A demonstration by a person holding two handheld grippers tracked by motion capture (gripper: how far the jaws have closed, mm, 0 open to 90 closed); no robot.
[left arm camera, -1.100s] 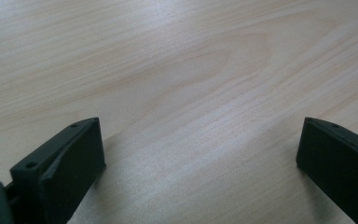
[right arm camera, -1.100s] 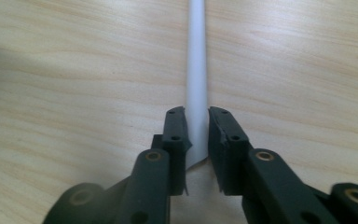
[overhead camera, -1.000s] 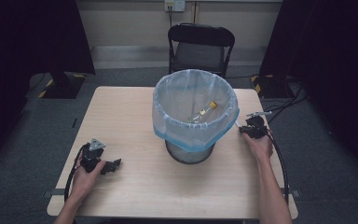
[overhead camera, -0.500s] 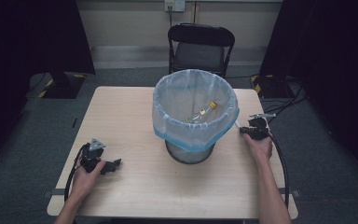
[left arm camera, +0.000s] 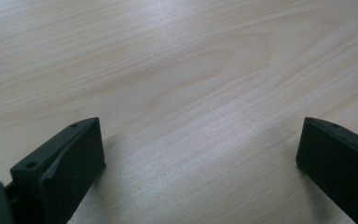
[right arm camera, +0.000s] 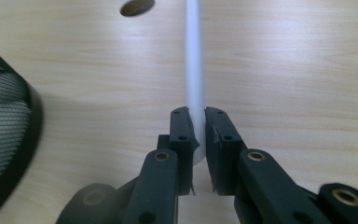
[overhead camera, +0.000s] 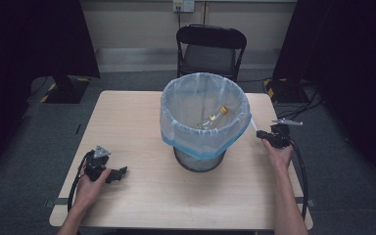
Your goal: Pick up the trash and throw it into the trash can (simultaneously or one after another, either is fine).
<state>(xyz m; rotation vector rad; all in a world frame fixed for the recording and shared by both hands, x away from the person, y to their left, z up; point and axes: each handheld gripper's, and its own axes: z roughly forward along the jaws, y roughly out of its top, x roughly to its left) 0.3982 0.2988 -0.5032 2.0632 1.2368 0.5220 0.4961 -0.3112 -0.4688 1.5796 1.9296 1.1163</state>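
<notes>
A black mesh bin [overhead camera: 198, 161] lined with a pale blue plastic bag [overhead camera: 176, 125] stands on the wooden table [overhead camera: 127, 117], right of its middle. A clear bottle with a yellow cap [overhead camera: 216, 115] lies inside. My right gripper [overhead camera: 263, 134] is just right of the bin, shut on a white strip [overhead camera: 254, 127] that runs from the bag's rim. In the right gripper view the strip [right arm camera: 194, 56] is pinched between the pads of the right gripper [right arm camera: 199, 126], with the bin's mesh wall [right arm camera: 4, 126] at left. My left gripper [overhead camera: 123, 172] rests at the front left, open and holding nothing [left arm camera: 200, 154].
A black chair [overhead camera: 210, 49] stands behind the table's far edge. Cables lie on the floor at the right [overhead camera: 303, 100]. A cable hole [right arm camera: 136, 6] in the tabletop lies beyond the right gripper.
My right gripper has drifted slightly right, away from the bin, with the white strip still in it. The left gripper has stayed put.
</notes>
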